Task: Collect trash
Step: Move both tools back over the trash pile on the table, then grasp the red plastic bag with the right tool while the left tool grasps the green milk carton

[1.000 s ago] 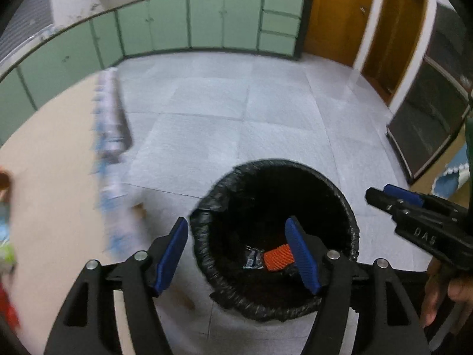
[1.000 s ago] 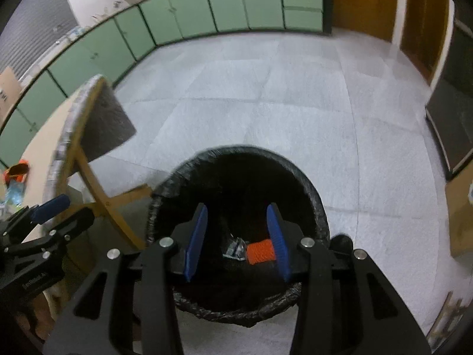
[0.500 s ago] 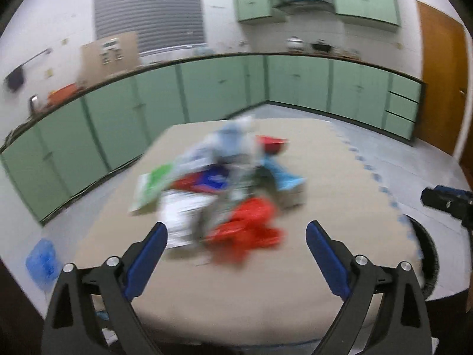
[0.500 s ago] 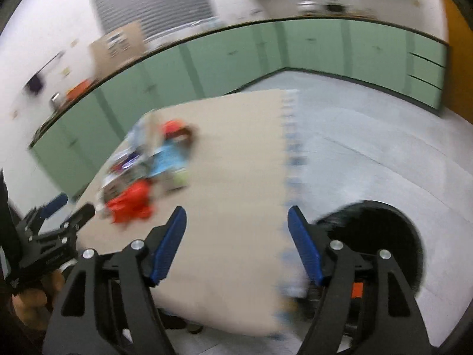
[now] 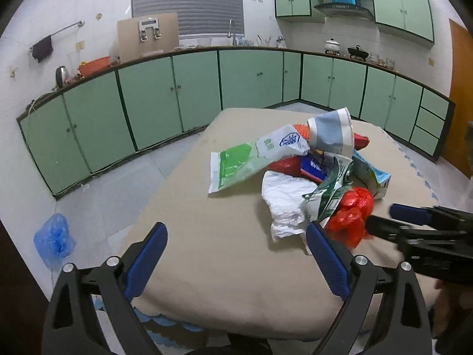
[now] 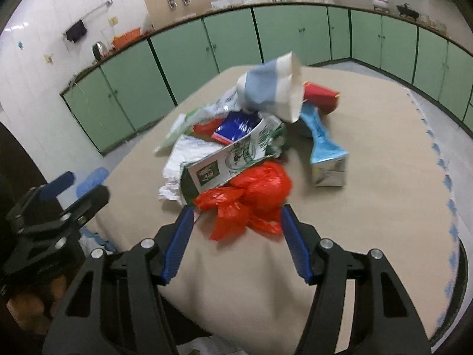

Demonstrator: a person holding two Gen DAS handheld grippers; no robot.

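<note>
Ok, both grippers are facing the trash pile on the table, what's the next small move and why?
Probably ease the right gripper forward and down onto the red plastic bag. It is the pile's nearest piece and sits just beyond the closing jaws, with nothing between them yet. The left gripper is open over bare table.

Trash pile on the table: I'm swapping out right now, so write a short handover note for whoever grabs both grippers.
Left gripper: open, empty, aimed at the table short of the pile.
Right gripper: empty, jaws closing, red bag just beyond its tips, not gripped.
Trash pile mid-table: red bag nearest, white bag, green-white carton, blue carton, green pouch.
Bin: dark rim barely showing past the table's right edge.
Done: nothing visible now.
Left: the whole pile; red bag looks the likely first pick.
</note>
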